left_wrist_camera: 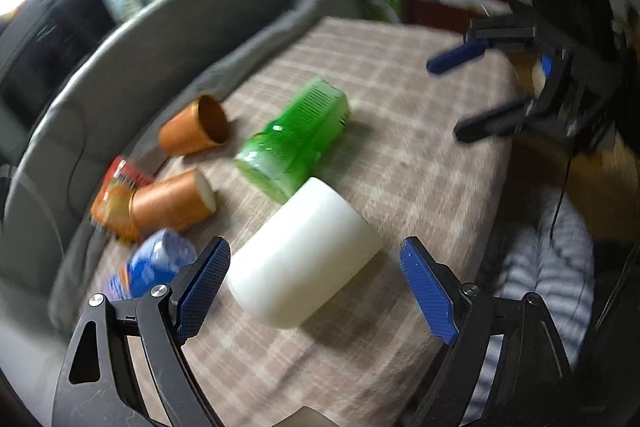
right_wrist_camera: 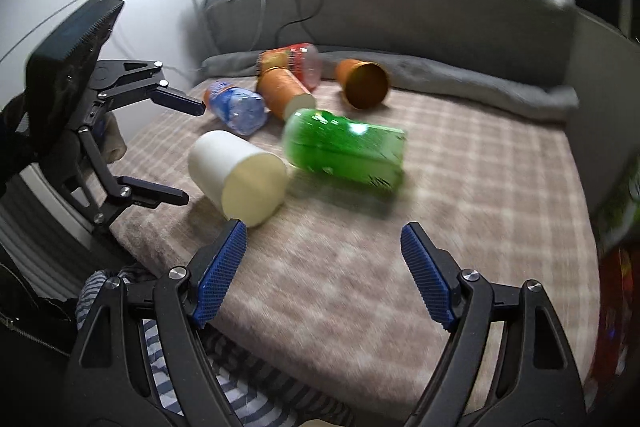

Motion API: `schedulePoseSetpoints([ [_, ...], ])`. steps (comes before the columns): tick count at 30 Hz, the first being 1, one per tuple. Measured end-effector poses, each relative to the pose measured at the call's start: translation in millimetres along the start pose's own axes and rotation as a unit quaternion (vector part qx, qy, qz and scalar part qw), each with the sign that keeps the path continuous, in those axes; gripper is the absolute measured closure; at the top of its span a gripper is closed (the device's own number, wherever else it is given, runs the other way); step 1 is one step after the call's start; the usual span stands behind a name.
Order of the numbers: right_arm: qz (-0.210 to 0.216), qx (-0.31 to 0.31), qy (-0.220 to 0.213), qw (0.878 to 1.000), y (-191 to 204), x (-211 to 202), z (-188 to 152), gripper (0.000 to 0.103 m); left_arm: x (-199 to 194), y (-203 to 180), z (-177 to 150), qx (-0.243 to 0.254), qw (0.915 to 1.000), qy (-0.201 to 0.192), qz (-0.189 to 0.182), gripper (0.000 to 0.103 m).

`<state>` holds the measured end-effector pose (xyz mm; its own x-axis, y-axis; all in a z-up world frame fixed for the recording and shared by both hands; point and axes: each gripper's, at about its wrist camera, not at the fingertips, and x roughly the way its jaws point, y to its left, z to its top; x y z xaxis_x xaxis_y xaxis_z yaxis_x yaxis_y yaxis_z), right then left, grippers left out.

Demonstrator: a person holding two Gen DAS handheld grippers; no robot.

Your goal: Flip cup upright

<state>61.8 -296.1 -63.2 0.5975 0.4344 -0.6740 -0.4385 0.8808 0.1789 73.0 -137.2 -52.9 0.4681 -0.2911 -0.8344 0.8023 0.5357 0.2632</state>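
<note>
Both my tongs, left tongs [left_wrist_camera: 314,287] and right tongs [right_wrist_camera: 324,273], gape wide, gripping nothing. Nearest, the white cup [left_wrist_camera: 302,257] lies on its side on the checked blanket [left_wrist_camera: 400,163], between my left fingers. Beyond: green bottle [left_wrist_camera: 294,139], two orange cups [left_wrist_camera: 192,125].

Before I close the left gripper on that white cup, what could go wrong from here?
1. The white cup lies on its side on the soft checked blanket; a push from one open left gripper finger might roll it away.
2. The green bottle rests right against the cup and would likely get shoved.
3. The frames are blurred, so alignment is uncertain; the right gripper is open and apart, offering no support.
</note>
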Motion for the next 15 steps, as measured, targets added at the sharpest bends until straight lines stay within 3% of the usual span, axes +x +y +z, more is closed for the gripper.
schedulePoseSetpoints([
  [4, -0.010, 0.018, -0.007, 1.000, -10.1, -9.8, -11.1, 0.021, 16.6, -3.4, 10.7, 0.061, 0.9970, 0.046, -0.012, 0.016],
  [8, -0.013, 0.036, -0.013, 0.999, -18.3, -14.9, -18.2, 0.021, 31.6, -14.9, 13.3, 0.122, 0.9886, 0.088, -0.005, 0.016],
  [15, -0.018, 0.045, -0.017, 0.999, -20.9, -14.8, -23.4, 0.021, 53.1, -30.5, 14.2, 0.203, 0.9719, 0.117, 0.022, 0.016],
])
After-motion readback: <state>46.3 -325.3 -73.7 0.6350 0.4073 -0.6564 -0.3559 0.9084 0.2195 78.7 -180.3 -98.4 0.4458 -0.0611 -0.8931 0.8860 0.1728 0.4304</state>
